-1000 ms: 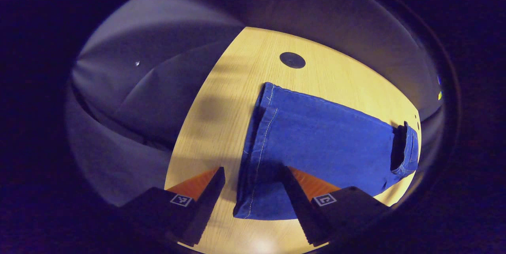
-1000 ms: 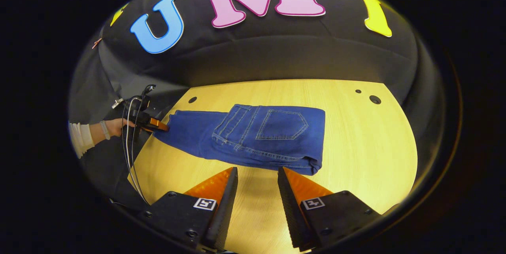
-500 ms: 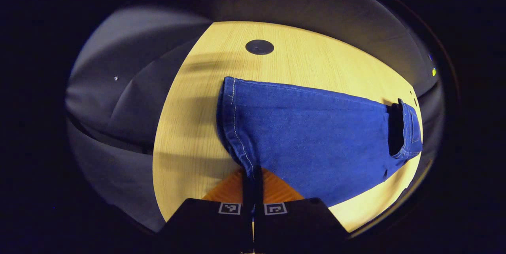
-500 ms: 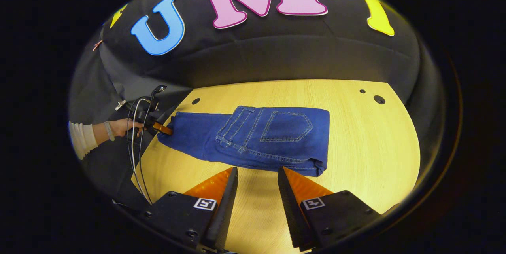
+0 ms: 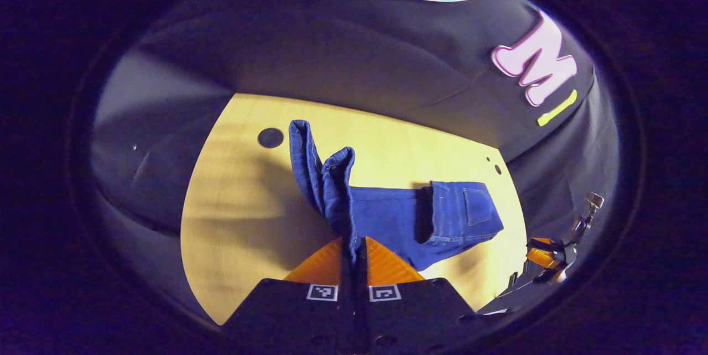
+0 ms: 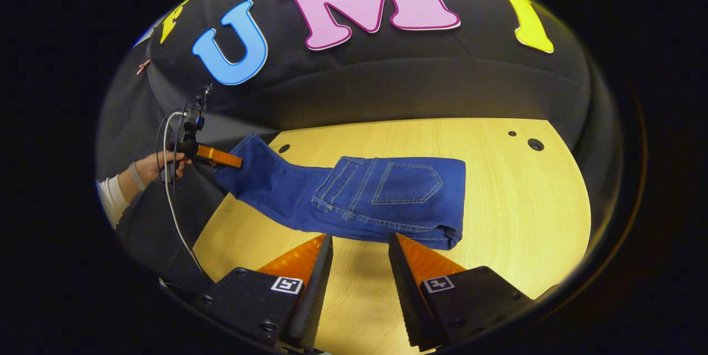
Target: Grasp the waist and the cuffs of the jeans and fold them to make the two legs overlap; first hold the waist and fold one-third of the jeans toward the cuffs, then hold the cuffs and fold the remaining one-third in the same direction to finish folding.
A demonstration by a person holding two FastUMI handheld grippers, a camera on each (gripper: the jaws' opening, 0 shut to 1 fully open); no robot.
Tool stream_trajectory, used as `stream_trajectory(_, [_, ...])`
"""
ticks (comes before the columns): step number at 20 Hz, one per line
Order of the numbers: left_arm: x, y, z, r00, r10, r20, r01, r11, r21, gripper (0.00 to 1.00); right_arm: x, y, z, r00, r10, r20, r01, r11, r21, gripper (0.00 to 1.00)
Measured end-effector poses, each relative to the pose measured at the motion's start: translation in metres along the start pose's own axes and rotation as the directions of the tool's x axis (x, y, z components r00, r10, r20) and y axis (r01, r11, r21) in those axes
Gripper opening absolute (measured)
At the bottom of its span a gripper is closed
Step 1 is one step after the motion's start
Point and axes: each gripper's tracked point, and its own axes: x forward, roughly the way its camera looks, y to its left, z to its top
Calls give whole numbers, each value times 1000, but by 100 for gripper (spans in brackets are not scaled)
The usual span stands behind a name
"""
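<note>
1. The wooden table (image 6: 498, 189) fills mid-frame, below the booth's black wall.
2. My left gripper (image 5: 354, 250) pinches the jeans (image 6: 387, 194) by the cuffs (image 5: 323, 172), raised at centre.
3. My right gripper (image 6: 359, 266) hangs spread at lower centre, beside the folded waist.

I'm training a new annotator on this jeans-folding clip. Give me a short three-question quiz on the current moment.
1. True or false: the left gripper is shut on the cuff end of the blue denim jeans.
2. How does the right gripper stand? A) shut on the waist B) open, holding nothing C) shut on the cuffs
3. Fill in: the cuff end is ____ the light wooden table.

Key
1. True: both fingers press the cuff fabric.
2. B: jaws apart, near the folded jeans' near edge.
3. Lifted off; the waist part with the back pocket lies flat.
</note>
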Motion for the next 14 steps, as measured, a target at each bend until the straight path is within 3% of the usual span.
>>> stream_trajectory(4, [2, -131, 23, 986, -154, 57, 150, 986, 71, 6, -21, -11, 3, 1000, 4, 26, -4, 1000, -20, 63])
stream_trajectory(6, [27, -185, 25, 980, -190, 55, 182, 975, 128, 6, -33, -23, 1, 999, -6, 37, 7, 1000, -26, 63])
stream_trajectory(9, [77, -268, 8, 965, -261, 13, 257, 956, 142, 6, -55, -44, -5, 999, -22, 46, 23, 999, -30, 63])
stream_trajectory(11, [125, -300, -11, 969, -244, -28, 246, 958, 151, 6, -68, -62, -13, 998, -40, 38, 42, 998, -46, 64])
stream_trajectory(14, [187, -306, -56, 987, -111, -115, 136, 964, 230, 7, -82, -84, -17, 998, -41, 40, 44, 997, -65, 63])
